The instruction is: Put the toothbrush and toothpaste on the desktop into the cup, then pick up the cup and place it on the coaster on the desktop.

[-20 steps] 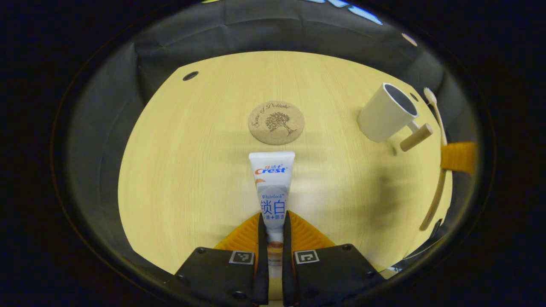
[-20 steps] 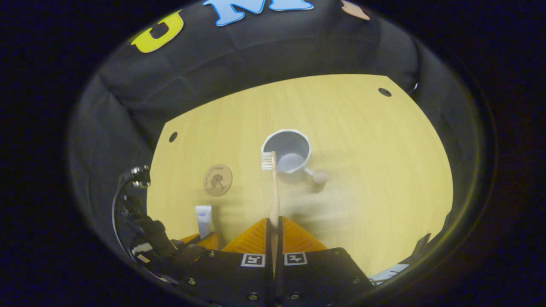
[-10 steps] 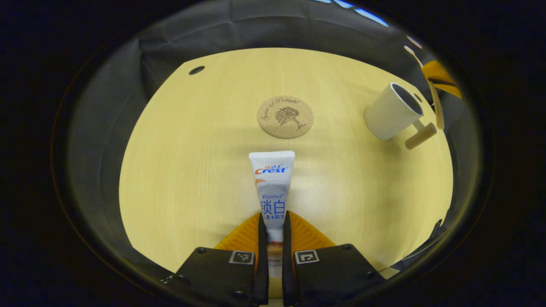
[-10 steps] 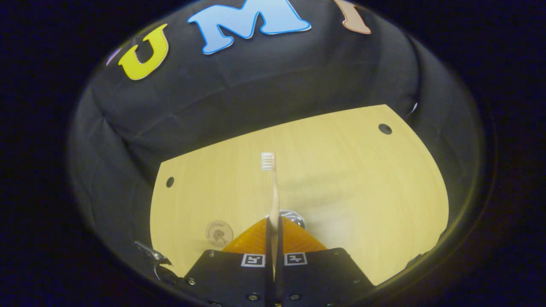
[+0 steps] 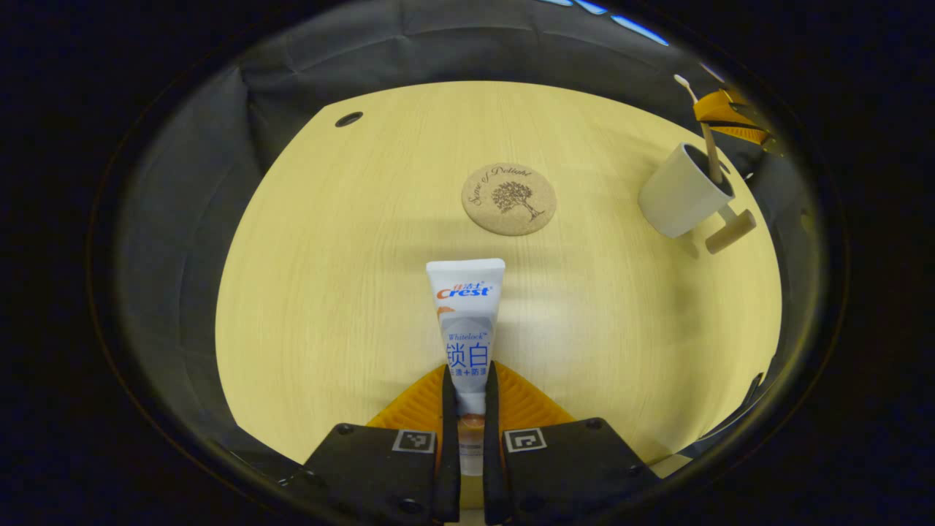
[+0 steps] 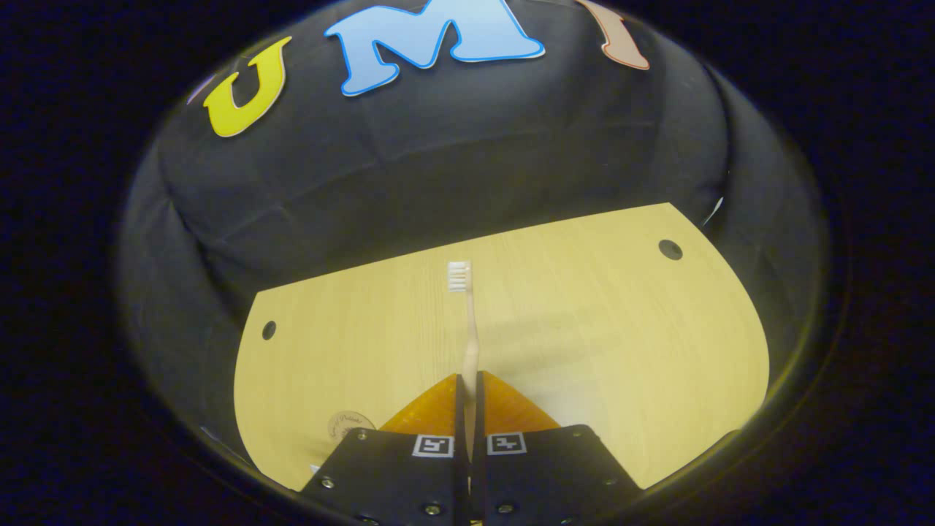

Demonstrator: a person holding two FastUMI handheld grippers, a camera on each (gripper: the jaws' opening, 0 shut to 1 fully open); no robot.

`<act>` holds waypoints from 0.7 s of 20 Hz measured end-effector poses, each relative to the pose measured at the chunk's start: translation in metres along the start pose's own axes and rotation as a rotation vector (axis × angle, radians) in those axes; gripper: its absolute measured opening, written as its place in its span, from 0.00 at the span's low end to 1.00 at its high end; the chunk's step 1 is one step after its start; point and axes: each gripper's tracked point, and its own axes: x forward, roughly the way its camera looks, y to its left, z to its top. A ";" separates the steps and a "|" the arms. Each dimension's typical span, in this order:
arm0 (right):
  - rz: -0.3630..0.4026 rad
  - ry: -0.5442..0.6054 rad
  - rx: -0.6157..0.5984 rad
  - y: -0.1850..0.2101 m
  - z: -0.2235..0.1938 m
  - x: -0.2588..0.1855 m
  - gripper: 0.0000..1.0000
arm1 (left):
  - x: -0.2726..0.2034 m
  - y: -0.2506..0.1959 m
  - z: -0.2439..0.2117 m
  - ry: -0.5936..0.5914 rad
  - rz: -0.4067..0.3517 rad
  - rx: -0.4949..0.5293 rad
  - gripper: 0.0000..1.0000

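Clamping the lower end of a white plastic toothpaste tube (image 5: 466, 321), the left gripper (image 5: 465, 409) sits at bottom centre of the left gripper view, its jaws narrow with both fingers pressed on the tube, which points up the frame toward a round cork coaster (image 5: 508, 199) above it. The grip near the cap end probably leaves the flat end free to lead into the cup. At upper right stands a white cylindrical cup (image 5: 683, 199) with a wooden peg handle, and a slim wooden toothbrush (image 6: 467, 329) stands in it, handle down. In the right gripper view the right gripper (image 6: 467, 420) is shut tight on that handle at bottom centre, bristles upward, likely so the brush ends bristles-up. The cup's inside is hidden there below the fingers, so how deep the handle reaches cannot be told, and the coaster is cut off at lower left.
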 end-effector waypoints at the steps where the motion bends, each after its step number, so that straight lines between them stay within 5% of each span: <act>1: 0.005 -0.001 0.004 0.000 -0.003 0.001 0.02 | -0.002 -0.001 0.003 -0.009 0.001 0.008 0.20; 14: 0.038 0.029 0.058 -0.011 -0.031 -0.016 0.06 | -0.023 -0.014 0.037 -0.098 -0.014 0.023 0.17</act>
